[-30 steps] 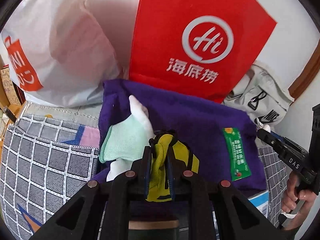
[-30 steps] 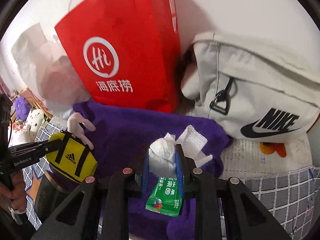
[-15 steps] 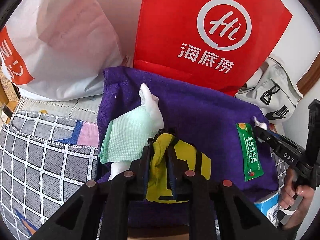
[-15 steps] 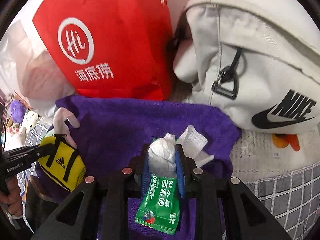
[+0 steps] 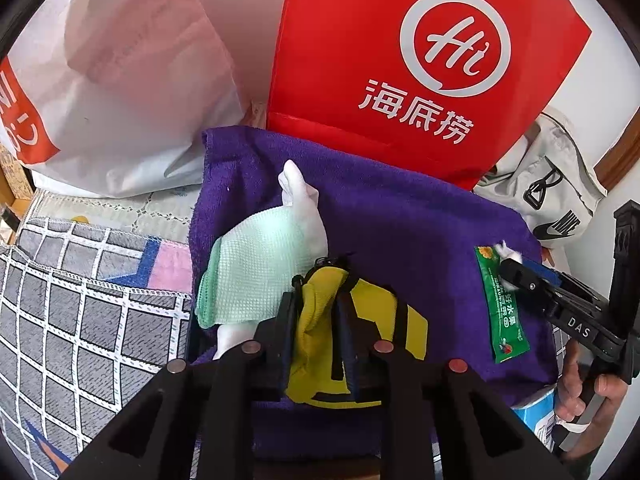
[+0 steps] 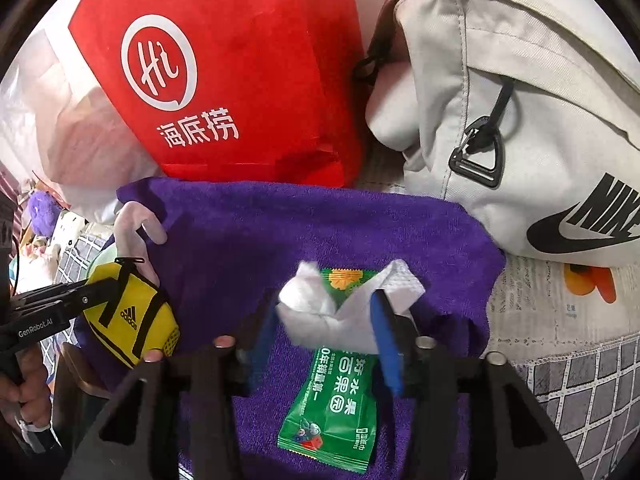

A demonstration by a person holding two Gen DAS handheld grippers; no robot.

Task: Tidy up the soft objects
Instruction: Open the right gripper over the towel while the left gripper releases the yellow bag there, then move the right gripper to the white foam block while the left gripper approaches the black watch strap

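Observation:
A purple towel [image 5: 400, 232] lies spread in front of me. My left gripper [image 5: 320, 292] is closed on a yellow Adidas pouch [image 5: 384, 320] resting on the towel's near edge; its jaws are opening, but the fabric still fills the gap between them. A mint green cloth [image 5: 256, 264] and a white glove [image 5: 298, 188] lie just left of the pouch. My right gripper [image 6: 326, 304] is opening. A crumpled white tissue [image 6: 316, 308] lies loose between its spread blue pads [image 6: 384, 332], on top of a green sachet [image 6: 336, 400] on the towel.
A red paper bag [image 5: 420, 60] and a white plastic bag [image 5: 120, 80] stand behind the towel. A grey Nike bag [image 6: 520, 100] leans at the right. A grey checked blanket [image 5: 60, 320] covers the surface on both sides. A blue-and-white box [image 5: 536, 408] pokes out under the towel.
The right jaws have spread apart and let go of the white tissue, which has unfolded. Both grippers have sunk closer to the towel. The left still has the pouch.

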